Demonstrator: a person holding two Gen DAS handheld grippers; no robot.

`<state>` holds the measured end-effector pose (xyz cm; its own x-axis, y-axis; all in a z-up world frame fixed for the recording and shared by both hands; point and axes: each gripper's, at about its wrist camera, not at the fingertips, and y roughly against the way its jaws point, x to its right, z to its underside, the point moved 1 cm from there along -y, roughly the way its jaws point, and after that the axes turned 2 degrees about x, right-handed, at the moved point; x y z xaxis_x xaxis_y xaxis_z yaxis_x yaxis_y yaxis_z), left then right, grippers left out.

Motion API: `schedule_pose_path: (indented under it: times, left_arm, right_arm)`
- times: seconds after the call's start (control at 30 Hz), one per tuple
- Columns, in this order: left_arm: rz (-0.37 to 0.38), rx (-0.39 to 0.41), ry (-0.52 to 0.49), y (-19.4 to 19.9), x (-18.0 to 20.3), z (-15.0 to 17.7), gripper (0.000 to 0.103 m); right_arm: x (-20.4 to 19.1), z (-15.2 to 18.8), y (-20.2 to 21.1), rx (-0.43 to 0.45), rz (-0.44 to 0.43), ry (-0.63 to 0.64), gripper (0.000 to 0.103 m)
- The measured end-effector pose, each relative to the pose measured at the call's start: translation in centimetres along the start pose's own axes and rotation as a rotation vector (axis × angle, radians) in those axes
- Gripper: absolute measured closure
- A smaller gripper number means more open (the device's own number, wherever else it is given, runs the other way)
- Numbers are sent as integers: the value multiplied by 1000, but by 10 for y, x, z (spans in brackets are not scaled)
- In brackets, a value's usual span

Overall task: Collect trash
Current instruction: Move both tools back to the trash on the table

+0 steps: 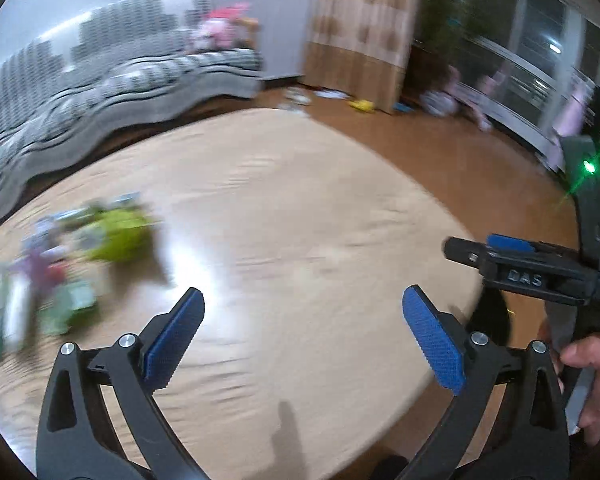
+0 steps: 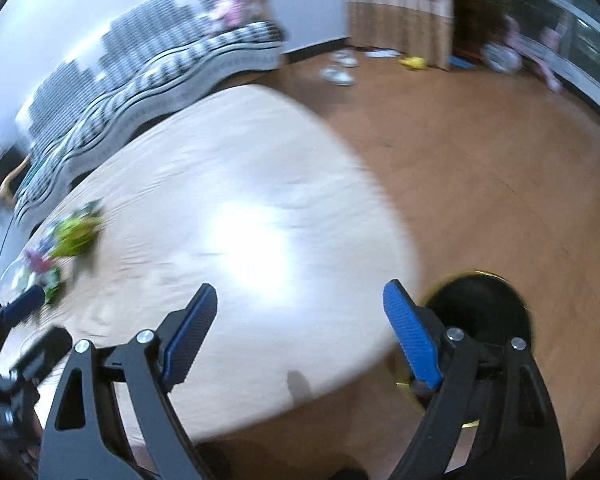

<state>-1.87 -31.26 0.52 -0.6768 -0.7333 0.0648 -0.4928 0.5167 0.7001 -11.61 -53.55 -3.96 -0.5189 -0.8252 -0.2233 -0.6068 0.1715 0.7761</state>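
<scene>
While both pictures are smeared with blur, I list what I can make out. Left gripper [image 1: 302,308]: jaws spread wide, nothing between them, over bare beige cloth on the counter [image 1: 300,200]. Right gripper [image 2: 300,304]: jaws spread, empty, at the counter's near right edge. Trash [image 1: 64,264]: a heap of lime-green, purple and white wrappers on the counter's far left, well apart from both grippers; single pieces cannot be told. Black round bin [image 2: 480,312] with a gold rim: on the wooden floor [image 2: 480,160] just right of the counter, partly behind my right finger. Beyond: grey patterned sofa [image 1: 100,88], curtain [image 1: 360,20], scattered items on the floor by the window.
</scene>
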Motion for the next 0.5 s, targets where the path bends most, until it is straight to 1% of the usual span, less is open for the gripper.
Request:
schedule_pose_path:
  times: [0.03,0.07,0.13,0.2,0.27,0.3,0.37,0.43,0.5]
  left_arm:
    - [-24,6,21,4,-17,2,7]
    - [-66,13,55,12,-45,5,7]
    - [-127,15,102,23,-84,11,7]
    - [-180,23,155,38,-129,18,7]
    - [-219,39,206,53,-164,25,7]
    - [-244,46,236,60,-185,29,7]
    - [-286,59,271,67,-215,31,7]
    - [-335,67,296,70,-249,34,7]
    - [-362,59,317,66,-278,36,7]
  right_arm:
    - [-19,-1,-4,-2,-16,23,21]
    - [-41,-2,-8,-7,-35,51,21]
    - [-84,-3,-18,-18,-73,101,21]
    - [-116,2,-23,-27,-100,138,21]
    - [-147,5,-27,-32,-131,174,21]
    - [-161,6,-29,-34,-142,192,21]
    - [-191,10,-36,-40,-159,238,21]
    - [-208,12,-42,-46,-165,266,21]
    - [-225,17,-48,-54,-172,291,21]
